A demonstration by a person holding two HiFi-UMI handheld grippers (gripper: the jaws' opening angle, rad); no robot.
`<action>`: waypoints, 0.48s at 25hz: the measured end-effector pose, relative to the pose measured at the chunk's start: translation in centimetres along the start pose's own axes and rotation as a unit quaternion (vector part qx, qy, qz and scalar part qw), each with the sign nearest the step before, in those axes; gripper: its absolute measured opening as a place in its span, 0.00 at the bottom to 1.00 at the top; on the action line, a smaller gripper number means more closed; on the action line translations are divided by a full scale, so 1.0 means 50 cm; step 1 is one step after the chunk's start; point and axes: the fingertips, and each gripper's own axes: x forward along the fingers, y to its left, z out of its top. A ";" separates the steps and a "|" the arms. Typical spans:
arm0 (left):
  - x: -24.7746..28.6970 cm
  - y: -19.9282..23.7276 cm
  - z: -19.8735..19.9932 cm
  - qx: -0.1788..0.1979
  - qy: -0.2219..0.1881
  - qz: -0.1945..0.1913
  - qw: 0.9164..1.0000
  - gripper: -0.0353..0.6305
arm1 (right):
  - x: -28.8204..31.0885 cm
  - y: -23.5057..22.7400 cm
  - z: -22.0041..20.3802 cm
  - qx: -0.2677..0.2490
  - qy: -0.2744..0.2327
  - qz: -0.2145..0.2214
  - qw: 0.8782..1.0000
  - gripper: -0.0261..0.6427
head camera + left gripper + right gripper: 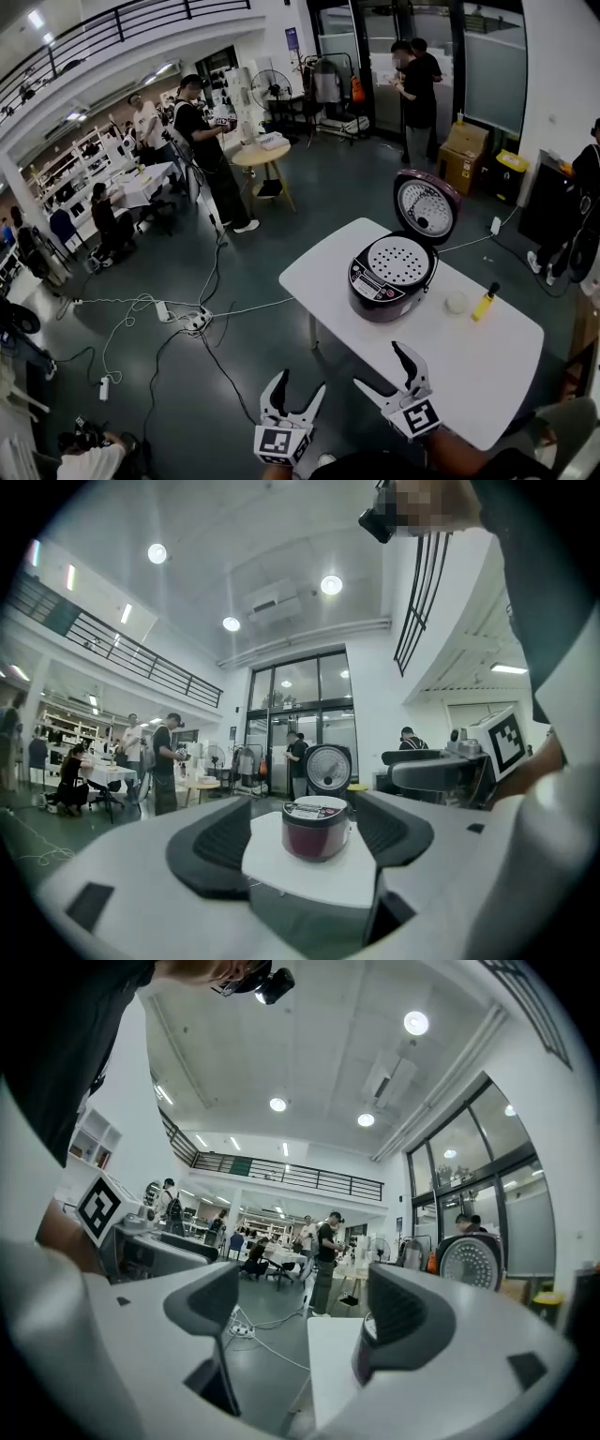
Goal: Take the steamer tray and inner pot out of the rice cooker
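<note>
A dark maroon rice cooker [389, 281] stands on the white table [469, 366] with its lid [427, 206] tipped up. The white perforated steamer tray [398, 260] lies in its top; the inner pot is hidden beneath it. Both grippers hover level, short of the table's near edge and well away from the cooker. My left gripper [302, 382] is open and empty; in its own view the cooker [316, 827] sits centred between the fingers [220, 841]. My right gripper [377, 364] is open and empty too, its right finger [403, 1321] covering most of the cooker [367, 1335].
A small white round object [457, 303] and a yellow bottle [484, 302] lie right of the cooker. The cooker's cord runs off the far edge. Cables and a power strip [192, 322] cross the floor at left. Several people stand further off, near a round table [262, 155].
</note>
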 end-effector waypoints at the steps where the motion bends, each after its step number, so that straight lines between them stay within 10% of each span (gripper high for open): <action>1: -0.001 0.011 0.004 -0.001 -0.004 0.005 1.000 0.62 | 0.008 -0.001 0.004 -0.002 -0.006 -0.009 1.000 0.70; 5: -0.002 0.055 0.013 0.004 -0.019 0.022 1.000 0.94 | 0.034 -0.005 0.018 -0.012 -0.028 -0.043 0.999 0.92; 12: -0.026 0.124 0.009 0.014 -0.014 0.026 0.999 0.94 | 0.072 0.017 0.009 -0.011 -0.020 -0.068 0.997 0.92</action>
